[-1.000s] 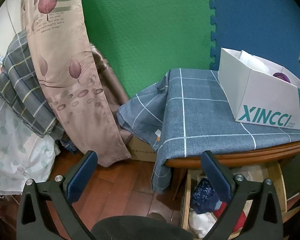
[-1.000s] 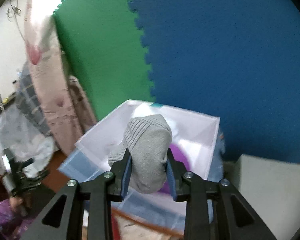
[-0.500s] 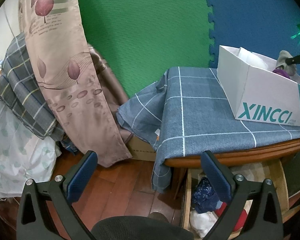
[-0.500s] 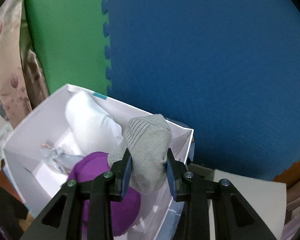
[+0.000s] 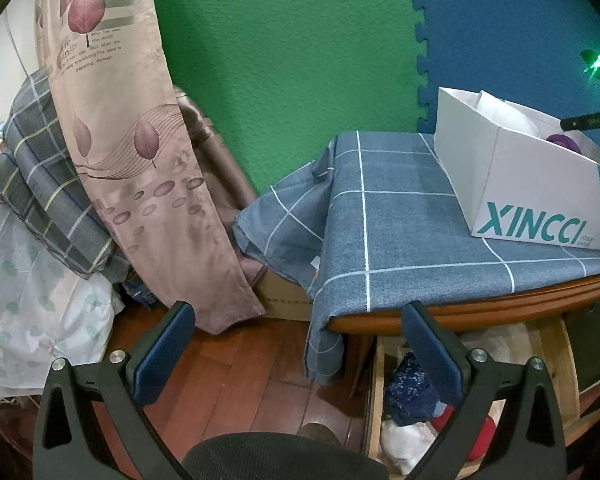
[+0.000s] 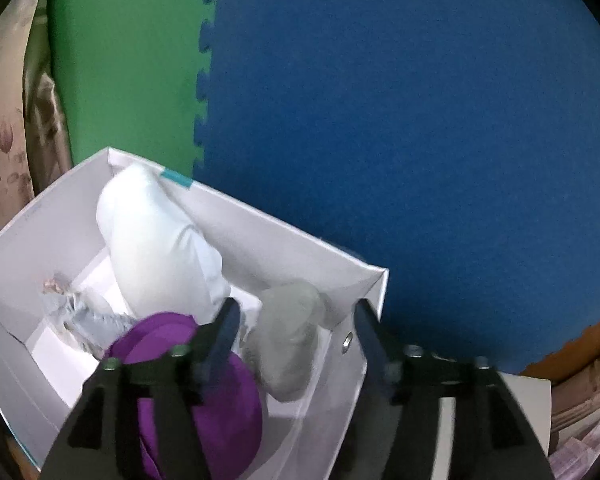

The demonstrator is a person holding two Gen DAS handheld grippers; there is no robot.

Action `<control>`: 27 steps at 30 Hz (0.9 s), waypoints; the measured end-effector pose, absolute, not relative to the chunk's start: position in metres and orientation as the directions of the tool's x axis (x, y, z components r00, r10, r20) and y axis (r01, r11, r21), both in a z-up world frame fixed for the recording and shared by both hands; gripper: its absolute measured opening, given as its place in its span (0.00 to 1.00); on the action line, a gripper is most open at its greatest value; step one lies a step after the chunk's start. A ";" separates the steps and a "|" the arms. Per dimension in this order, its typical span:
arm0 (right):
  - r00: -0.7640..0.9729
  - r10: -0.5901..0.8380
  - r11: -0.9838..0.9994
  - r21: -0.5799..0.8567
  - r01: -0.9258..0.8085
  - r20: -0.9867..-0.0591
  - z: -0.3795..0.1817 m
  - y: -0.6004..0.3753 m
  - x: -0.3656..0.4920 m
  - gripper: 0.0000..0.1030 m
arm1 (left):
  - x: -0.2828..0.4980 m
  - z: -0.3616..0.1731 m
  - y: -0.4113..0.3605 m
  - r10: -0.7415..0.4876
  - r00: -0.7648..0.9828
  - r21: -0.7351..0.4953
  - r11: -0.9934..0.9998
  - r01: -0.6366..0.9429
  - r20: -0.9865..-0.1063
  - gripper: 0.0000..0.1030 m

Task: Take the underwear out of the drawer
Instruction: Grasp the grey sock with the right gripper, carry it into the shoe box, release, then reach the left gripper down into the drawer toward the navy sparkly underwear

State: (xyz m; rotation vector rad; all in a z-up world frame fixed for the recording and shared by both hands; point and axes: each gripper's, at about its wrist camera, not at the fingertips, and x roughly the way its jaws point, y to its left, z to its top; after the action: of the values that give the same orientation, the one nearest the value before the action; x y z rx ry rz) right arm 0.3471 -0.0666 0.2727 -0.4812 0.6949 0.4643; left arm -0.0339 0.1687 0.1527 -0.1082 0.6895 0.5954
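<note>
In the right wrist view my right gripper hangs over the right end of a white shoebox. Its jaws are opening. A grey rolled underwear piece sits between them, blurred, with neither pad pressing on it. A purple piece and a white piece lie in the box beside it. In the left wrist view my left gripper stands open and holds nothing, above the floor, left of the open wooden drawer. A dark blue garment, a white one and a red one lie in the drawer.
The shoebox stands on a table under a blue checked cloth. Green and blue foam mats cover the wall behind. A beige curtain, bedding and a cardboard box crowd the left. A dark chair back sits below.
My right gripper came down over the box with the grey piece, then its jaws spread and the piece slipped loose between them. The left gripper has kept still.
</note>
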 end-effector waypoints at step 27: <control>0.738 0.337 0.911 0.005 -0.413 -0.585 0.208 -0.271 0.136 0.66 | -0.032 0.148 0.134 0.313 0.665 0.138 0.943 -0.302 -0.678 0.99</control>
State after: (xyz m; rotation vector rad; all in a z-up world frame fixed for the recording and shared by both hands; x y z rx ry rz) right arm 0.1363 -0.2708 0.2083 -0.1283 0.6159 0.4128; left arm -0.0322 0.1341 0.1480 0.0144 0.7687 0.3470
